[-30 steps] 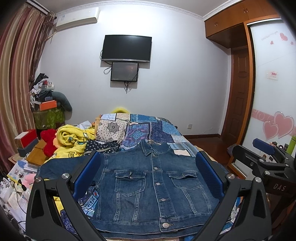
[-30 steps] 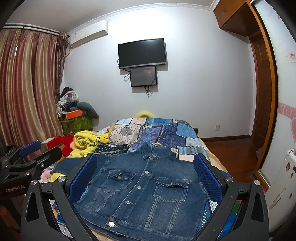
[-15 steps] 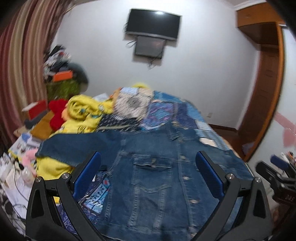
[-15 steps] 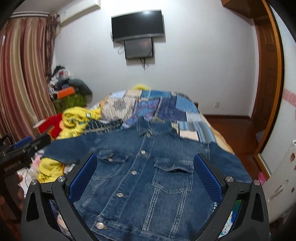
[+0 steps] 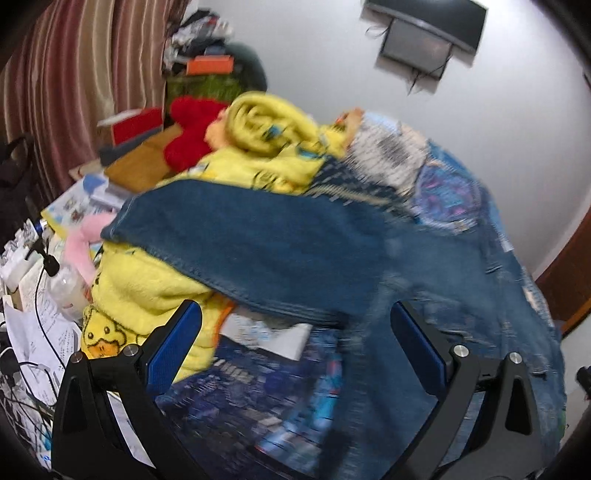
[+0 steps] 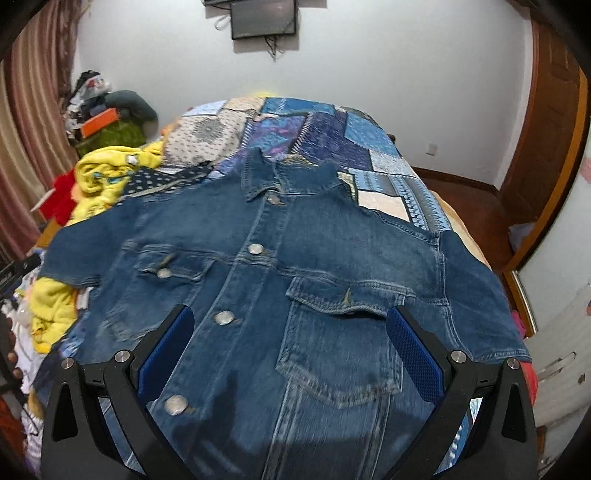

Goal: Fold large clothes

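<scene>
Both tongs gape wide with nothing in them. The left tongs (image 5: 295, 350) have just swung down and left, now hanging over the denim jacket's left sleeve (image 5: 236, 251), which drapes onto the yellow blanket (image 5: 147, 295). The right tongs (image 6: 290, 349) have dipped close over the jacket (image 6: 295, 266), spread buttoned-up on the patchwork bed (image 6: 332, 133). Looks like the sleeve fold comes first, nothing folded yet.

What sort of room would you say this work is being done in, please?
Most likely a home bedroom. A denim jacket lies spread on a bed with a patchwork quilt, a television hangs on the far wall, and striped curtains cover the side beside a clutter of household things.
</scene>
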{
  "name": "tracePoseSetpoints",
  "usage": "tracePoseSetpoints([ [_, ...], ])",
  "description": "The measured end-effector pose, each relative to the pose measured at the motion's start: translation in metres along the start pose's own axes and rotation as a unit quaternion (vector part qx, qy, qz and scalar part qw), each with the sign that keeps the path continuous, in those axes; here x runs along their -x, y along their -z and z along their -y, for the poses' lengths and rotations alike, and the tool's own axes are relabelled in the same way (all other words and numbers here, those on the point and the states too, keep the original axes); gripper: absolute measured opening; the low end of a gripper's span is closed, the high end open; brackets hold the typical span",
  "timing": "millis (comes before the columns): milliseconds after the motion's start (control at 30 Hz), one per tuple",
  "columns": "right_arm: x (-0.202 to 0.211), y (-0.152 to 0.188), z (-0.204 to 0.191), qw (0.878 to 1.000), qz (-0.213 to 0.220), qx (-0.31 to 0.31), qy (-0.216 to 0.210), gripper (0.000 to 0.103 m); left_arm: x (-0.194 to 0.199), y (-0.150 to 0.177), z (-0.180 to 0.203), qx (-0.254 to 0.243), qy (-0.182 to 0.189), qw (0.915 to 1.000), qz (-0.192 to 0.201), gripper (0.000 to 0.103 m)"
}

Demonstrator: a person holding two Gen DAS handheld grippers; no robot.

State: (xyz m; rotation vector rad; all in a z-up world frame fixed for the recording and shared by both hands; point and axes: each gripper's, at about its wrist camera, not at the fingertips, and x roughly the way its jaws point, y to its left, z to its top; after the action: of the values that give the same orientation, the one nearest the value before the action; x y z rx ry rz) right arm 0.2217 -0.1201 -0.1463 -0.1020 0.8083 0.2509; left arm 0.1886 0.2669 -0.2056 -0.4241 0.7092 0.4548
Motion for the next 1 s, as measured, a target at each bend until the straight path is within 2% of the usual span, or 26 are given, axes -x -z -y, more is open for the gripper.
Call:
tracePoseSetpoints([
  [100, -0.014, -0.011, 0.003, 1.0, -0.003, 0.0, 0.007, 0.103, -0.029, -0.004, -0.022, 0.012, 0.021, 0.999, -0.037, 0.103],
  [267, -0.033, -0.024, 0.007, 1.0, -0.017, -0.005, -0.012, 0.103, -0.072, -0.008, -0.051, 0.047, 0.058, 0.9932, -0.09, 0.1],
  [400, -0.047, -0.029, 0.009, 0.999, -0.033, -0.023, -0.036, 0.103, -0.107, -0.007, -0.073, 0.098, 0.077, 0.983, -0.135, 0.086],
  [533, -0.06, -0.03, 0.012, 0.996, -0.053, -0.046, -0.056, 0.103, -0.129, -0.003, -0.087, 0.136, 0.087, 0.9743, -0.157, 0.076],
  [633, -0.067, -0.029, 0.015, 0.994, -0.068, -0.06, -0.065, 0.103, -0.141, -0.002, -0.093, 0.149, 0.089, 0.9708, -0.165, 0.064],
  [700, -0.069, -0.028, 0.017, 0.992, -0.075, -0.068, -0.069, 0.103, -0.146, -0.003, -0.094, 0.157, 0.095, 0.9685, -0.168, 0.051],
  [767, -0.07, -0.028, 0.02, 0.991, -0.08, -0.076, -0.074, 0.103, -0.149, -0.007, -0.093, 0.156, 0.095, 0.9687, -0.167, 0.045],
  [867, -0.07, -0.027, 0.023, 0.989, -0.09, -0.083, -0.083, 0.103, -0.148, -0.016, -0.082, 0.134, 0.064, 0.9762, -0.158, 0.026],
  [1000, -0.066, -0.028, 0.024, 0.989, -0.092, -0.079, -0.084, 0.103, -0.134, -0.027, -0.058, 0.07, 0.007, 0.9879, -0.139, 0.018],
])
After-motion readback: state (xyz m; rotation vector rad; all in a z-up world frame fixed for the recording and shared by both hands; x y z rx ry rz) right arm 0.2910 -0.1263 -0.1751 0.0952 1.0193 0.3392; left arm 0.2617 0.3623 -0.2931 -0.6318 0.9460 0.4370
